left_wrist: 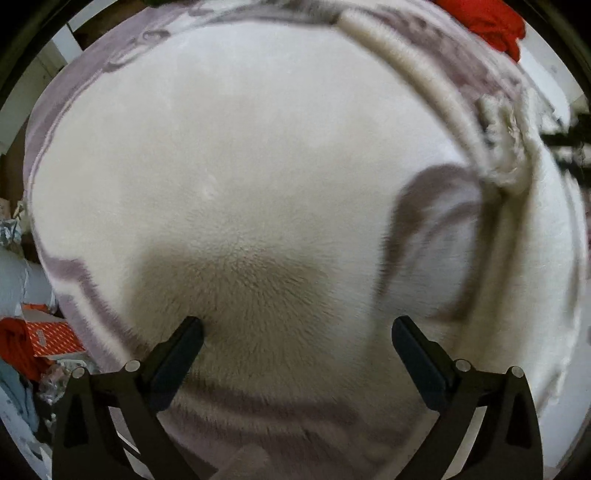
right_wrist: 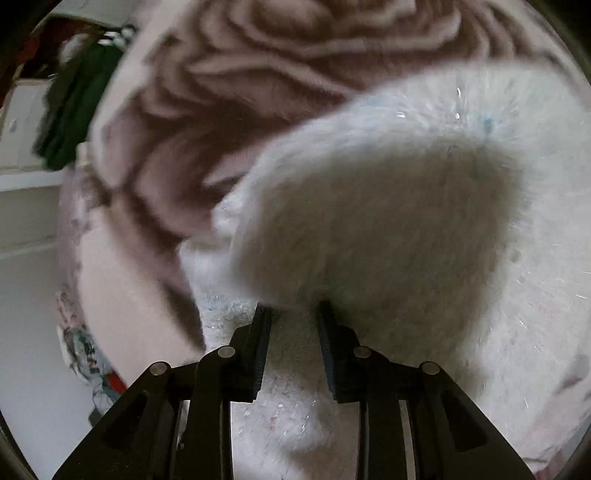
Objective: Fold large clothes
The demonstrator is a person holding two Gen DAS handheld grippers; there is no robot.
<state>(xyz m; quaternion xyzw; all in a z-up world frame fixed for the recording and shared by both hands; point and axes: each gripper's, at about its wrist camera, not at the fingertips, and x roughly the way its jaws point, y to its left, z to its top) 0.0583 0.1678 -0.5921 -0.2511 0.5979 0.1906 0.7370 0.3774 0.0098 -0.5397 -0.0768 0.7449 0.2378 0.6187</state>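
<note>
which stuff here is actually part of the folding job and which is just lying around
Part of the job:
- fluffy white fleece garment with ribbed cuff
- left gripper, jaws wide open
- right gripper, white fleece between its jaws

Lying about:
- red cloth
- orange patterned box
- dark green fabric
- mauve rose-patterned blanket

The fleecy garment (left_wrist: 258,155) is a creamy off-white across its broad face, with a ribbed cuff (left_wrist: 402,51) of the same cream. Under it the blanket (right_wrist: 266,74) is dusty mauve, patterned with pale pink raised contours like large rose petals (darker brown-mauve in the grooves). In the right wrist view the fuzzy white fabric (right_wrist: 388,206) glints with tiny silvery fibres and faint blue flecks. A bright red cloth (left_wrist: 491,22) lies at the top edge, an orange box with a small white pattern (left_wrist: 51,338) at the left, and a dark green cloth (right_wrist: 77,110) at the side. Both grippers' fingers (left_wrist: 184,347) are matte black.
</note>
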